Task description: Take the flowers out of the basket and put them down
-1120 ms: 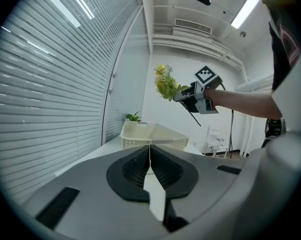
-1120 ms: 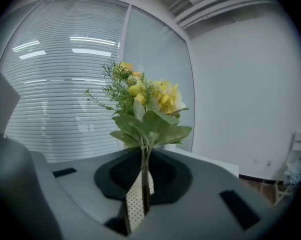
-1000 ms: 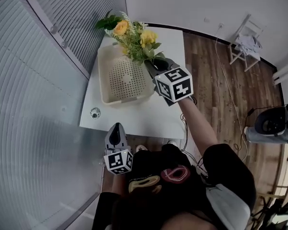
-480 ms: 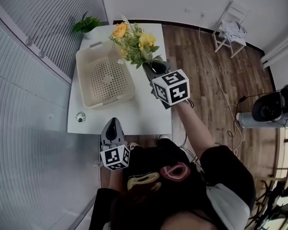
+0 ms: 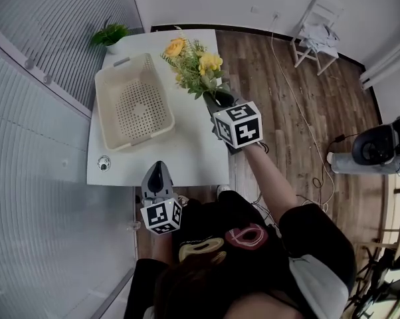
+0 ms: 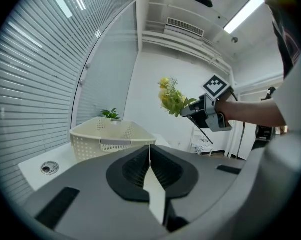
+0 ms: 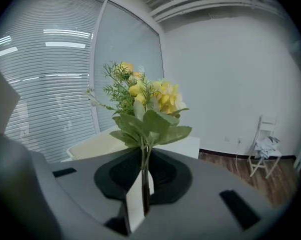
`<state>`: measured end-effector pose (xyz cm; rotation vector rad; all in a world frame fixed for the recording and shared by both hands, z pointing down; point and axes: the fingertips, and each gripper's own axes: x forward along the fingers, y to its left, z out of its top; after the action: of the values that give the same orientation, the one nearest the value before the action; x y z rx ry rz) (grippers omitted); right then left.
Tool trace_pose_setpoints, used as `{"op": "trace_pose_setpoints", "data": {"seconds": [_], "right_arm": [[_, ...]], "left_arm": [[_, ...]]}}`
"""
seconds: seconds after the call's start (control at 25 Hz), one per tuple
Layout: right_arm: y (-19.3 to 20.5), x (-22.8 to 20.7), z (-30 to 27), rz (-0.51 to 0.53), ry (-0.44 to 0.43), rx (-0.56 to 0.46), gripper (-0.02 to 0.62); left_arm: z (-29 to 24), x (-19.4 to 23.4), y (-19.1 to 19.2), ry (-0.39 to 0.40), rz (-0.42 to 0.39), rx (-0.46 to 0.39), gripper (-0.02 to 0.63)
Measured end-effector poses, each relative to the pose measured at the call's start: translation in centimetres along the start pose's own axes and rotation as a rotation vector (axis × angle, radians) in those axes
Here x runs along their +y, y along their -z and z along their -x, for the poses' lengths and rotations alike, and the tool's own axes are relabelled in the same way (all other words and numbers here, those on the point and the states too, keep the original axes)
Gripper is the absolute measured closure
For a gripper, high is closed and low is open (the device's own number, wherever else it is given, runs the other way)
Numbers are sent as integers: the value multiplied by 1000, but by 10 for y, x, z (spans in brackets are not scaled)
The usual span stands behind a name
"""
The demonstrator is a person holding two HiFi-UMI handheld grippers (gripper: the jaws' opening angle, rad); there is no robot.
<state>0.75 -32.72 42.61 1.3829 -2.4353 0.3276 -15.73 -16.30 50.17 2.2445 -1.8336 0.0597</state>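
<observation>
The right hand-held gripper (image 5: 218, 100) is clamped on the stems of the yellow flower bunch (image 5: 195, 64), whose long axis runs straight out from its jaws. The white surface (image 5: 187, 155) lies below it and the perforated basket (image 5: 101, 115) to its left. The left hand-held gripper (image 5: 159, 173) is closed, empty and farther off. No writing is legible.

**Bare strip right of the basket**

The basket (image 5: 101, 115) fills the left half of the white surface (image 5: 193, 158), and its walls block any low pass there. To its right a bare strip reaches the edge. Another runs along the near side, broken only by a round fitting (image 5: 104, 163). A potted plant (image 5: 109, 35) takes the far left corner. The flowers (image 5: 197, 68), clamped in the right tool (image 5: 218, 98), hang over the right strip.
</observation>
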Motion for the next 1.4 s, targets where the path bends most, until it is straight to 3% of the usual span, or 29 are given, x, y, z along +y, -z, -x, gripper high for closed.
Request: {"op": "trace_pose_setpoints", "data": {"seconds": [0.6,0.84,1.4], "right_arm": [[82,-19,-30,-88,27,158,549],[111,-21,-42,-146,78,224,549],[178,-20,-65,-172,135,392,549]], "left_arm": [[5,1,14,-85,16,11,588],[14,11,15,-129,24,23,588],[10,21,11,-162,35,38,588]]}}
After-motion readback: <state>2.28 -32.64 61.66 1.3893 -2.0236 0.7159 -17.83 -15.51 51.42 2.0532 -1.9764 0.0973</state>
